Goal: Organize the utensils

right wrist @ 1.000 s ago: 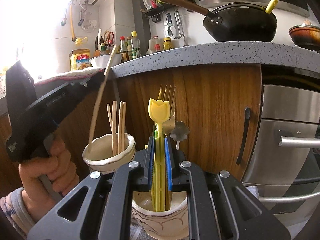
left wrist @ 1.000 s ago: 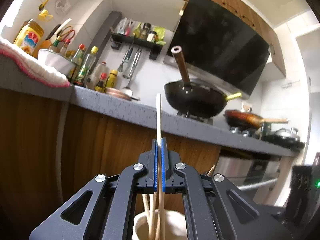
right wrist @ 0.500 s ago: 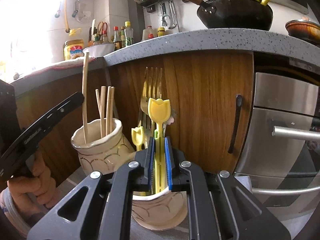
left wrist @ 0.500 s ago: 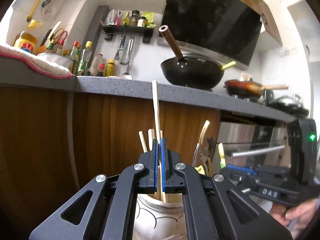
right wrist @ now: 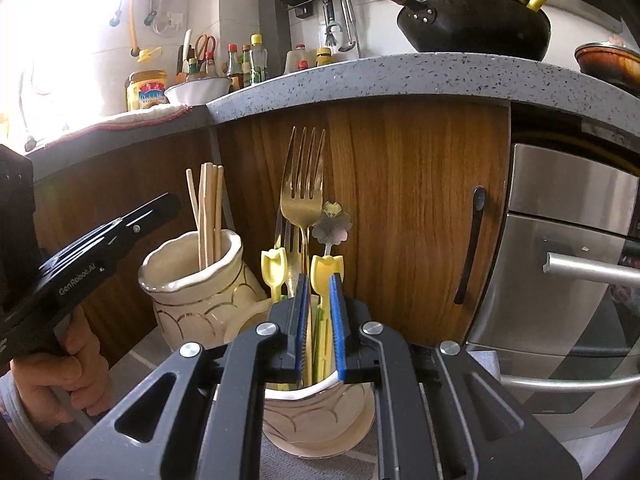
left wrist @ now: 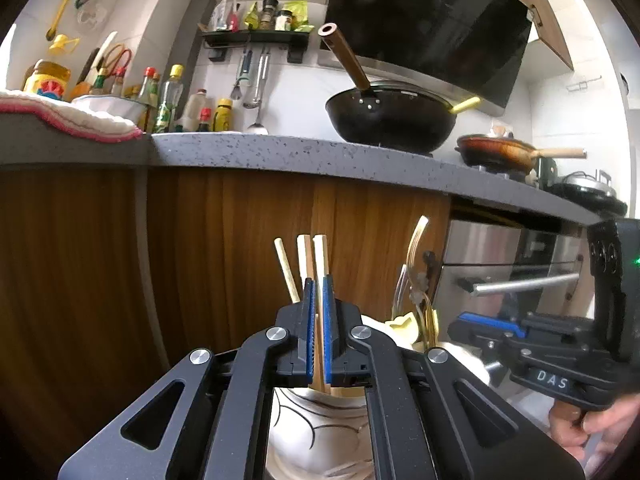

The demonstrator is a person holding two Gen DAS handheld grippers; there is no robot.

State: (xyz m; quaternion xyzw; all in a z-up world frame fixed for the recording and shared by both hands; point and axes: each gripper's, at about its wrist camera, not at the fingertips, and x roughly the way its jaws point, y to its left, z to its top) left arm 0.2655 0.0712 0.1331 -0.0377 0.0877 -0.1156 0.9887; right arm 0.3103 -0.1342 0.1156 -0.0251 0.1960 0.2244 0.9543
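The main risk is a snag on withdrawal: if either gripper lifts away crookedly, a pad could drag its utensil back out or tip a ceramic holder. The left gripper [left wrist: 319, 292] points down over the near-left chopstick holder [right wrist: 196, 276], its jaws slightly parted around a chopstick [left wrist: 320, 264] that stands in the holder with three others. The right gripper [right wrist: 319, 292] hovers over the cutlery holder [right wrist: 320, 408], jaws spread either side of the yellow tulip-handled utensil [right wrist: 326, 272], which stands inside beside a gold fork [right wrist: 302, 196].
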